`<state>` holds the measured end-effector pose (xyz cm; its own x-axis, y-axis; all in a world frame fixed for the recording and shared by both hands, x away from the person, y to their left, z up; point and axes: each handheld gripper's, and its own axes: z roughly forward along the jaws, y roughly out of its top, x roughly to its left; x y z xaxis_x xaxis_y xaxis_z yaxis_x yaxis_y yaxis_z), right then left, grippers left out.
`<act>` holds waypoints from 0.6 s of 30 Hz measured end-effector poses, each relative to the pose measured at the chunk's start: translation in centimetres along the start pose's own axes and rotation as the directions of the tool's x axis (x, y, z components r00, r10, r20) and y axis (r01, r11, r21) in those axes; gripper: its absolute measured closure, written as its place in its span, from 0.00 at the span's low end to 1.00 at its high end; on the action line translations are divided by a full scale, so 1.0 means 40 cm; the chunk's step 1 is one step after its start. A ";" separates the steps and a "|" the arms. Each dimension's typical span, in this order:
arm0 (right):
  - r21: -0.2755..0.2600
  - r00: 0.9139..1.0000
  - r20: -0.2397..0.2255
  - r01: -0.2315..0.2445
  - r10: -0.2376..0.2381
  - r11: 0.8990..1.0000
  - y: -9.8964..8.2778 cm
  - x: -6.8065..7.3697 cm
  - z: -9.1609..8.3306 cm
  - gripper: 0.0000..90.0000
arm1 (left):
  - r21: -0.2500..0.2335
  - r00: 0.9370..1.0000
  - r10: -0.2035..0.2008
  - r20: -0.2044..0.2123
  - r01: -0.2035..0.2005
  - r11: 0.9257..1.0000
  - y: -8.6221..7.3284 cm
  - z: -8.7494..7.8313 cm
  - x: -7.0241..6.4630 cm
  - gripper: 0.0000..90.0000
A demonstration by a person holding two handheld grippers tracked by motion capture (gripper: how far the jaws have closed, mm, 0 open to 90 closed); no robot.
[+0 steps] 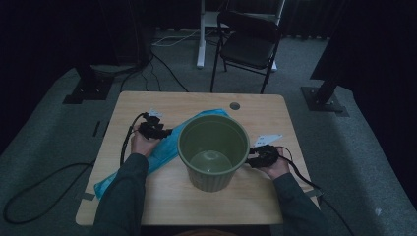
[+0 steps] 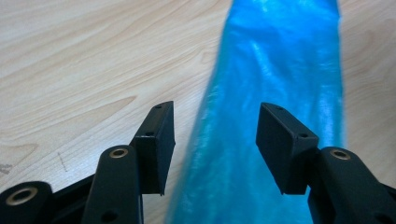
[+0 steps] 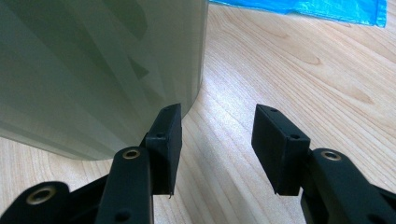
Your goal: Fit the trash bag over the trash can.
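One green bin (image 1: 213, 151) stands upright near the middle of the table (image 1: 255, 196), its mouth open and nothing visible inside. One blue bag (image 1: 162, 150) lies flat on the wood, running from the near left edge diagonally up behind the bin.

There are two grippers, one in each hand. The left gripper (image 1: 156, 130) sits over the bag just left of the bin; in the left gripper view its jaws stand spread, with the bag (image 2: 275, 93) passing between them (whether they touch the plastic, I cannot tell). The right gripper (image 1: 259, 156) is just right of the bin; its jaws are also spread, holding nothing, with the bin wall (image 3: 93, 70) beside one jaw and bare table (image 3: 299, 79) ahead.

One folding chair (image 1: 248, 46) stands on the floor beyond the table.
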<state>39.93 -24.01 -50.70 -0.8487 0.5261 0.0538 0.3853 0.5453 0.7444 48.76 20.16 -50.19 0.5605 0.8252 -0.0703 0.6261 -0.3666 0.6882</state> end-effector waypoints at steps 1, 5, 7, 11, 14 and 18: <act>0.000 1.000 -0.001 0.000 0.000 1.000 0.000 0.000 0.000 0.58 | 0.009 1.000 -0.019 0.015 0.019 1.000 0.001 0.012 0.012 0.51; 0.003 1.000 -0.003 -0.001 0.001 1.000 0.000 -0.001 0.002 0.58 | 0.033 0.999 -0.026 0.028 0.025 0.999 -0.008 0.040 0.021 0.51; 0.006 1.000 -0.006 0.000 0.000 1.000 0.000 -0.001 0.003 0.58 | 0.058 0.999 -0.039 0.025 0.037 0.998 -0.015 0.055 0.025 0.51; 0.005 1.000 -0.009 0.002 -0.002 1.000 -0.001 -0.001 0.002 0.58 | 0.064 0.998 -0.052 0.029 0.050 0.997 -0.018 0.072 0.021 0.51; 0.006 1.000 -0.010 0.001 -0.001 1.000 -0.002 -0.002 0.002 0.58 | 0.080 1.000 0.000 0.023 -0.002 0.997 -0.014 0.076 0.000 0.51; 0.006 1.000 -0.010 0.001 -0.001 1.000 -0.002 -0.002 0.001 0.58 | 0.097 0.997 0.080 0.009 -0.080 0.992 -0.013 0.080 -0.039 0.53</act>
<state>39.98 -24.07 -50.82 -0.8528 0.5189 0.0594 0.3862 0.5498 0.7406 49.29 17.71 -52.76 0.6136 0.7893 -0.0217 0.6287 -0.4717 0.6182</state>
